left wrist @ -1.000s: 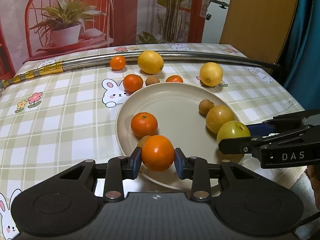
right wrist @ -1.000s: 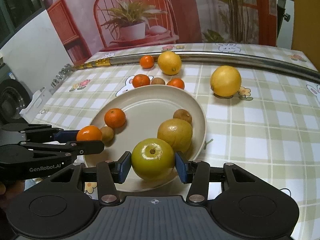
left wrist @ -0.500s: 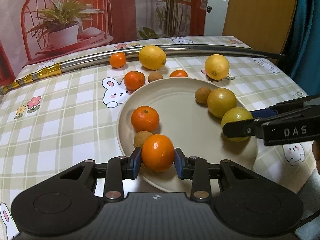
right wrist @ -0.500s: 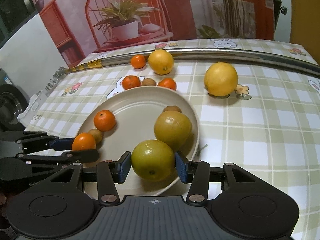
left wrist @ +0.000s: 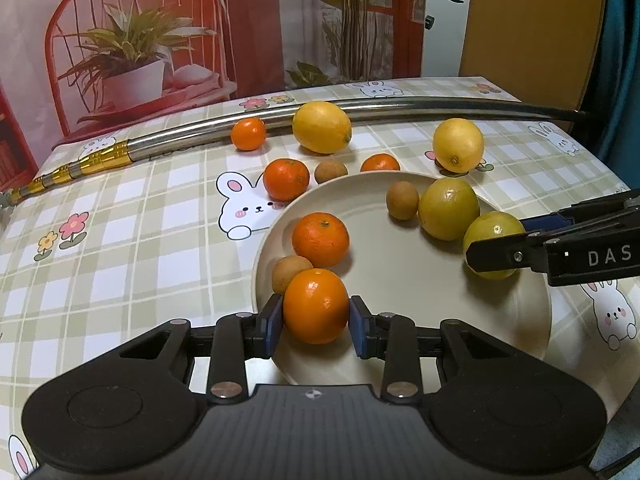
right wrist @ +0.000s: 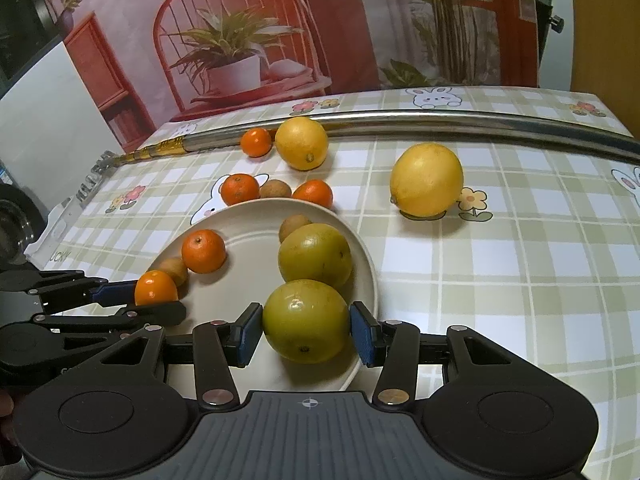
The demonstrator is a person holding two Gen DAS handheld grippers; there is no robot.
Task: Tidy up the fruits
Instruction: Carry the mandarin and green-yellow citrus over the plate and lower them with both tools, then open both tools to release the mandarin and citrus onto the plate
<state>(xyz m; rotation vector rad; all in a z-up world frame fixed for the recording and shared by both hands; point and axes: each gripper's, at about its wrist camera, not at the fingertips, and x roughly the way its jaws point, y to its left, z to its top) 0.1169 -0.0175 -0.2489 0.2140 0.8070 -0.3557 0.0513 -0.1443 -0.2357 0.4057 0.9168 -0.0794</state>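
A beige plate lies on the checked tablecloth. My left gripper is shut on an orange mandarin at the plate's near left rim; it also shows in the right wrist view. My right gripper is shut on a yellow-green citrus at the plate's near right rim, also seen in the left wrist view. On the plate lie another mandarin, two small brown fruits and a second yellow-green citrus.
Off the plate, behind it, lie two lemons, three mandarins and a brown fruit. A long metal rod crosses the table's far side. The table edge is close on the right.
Both grippers, each holding its fruit, have come lower and further over the plate. The mandarin now sits beside the small brown fruit; the green citrus is next to the other citrus.
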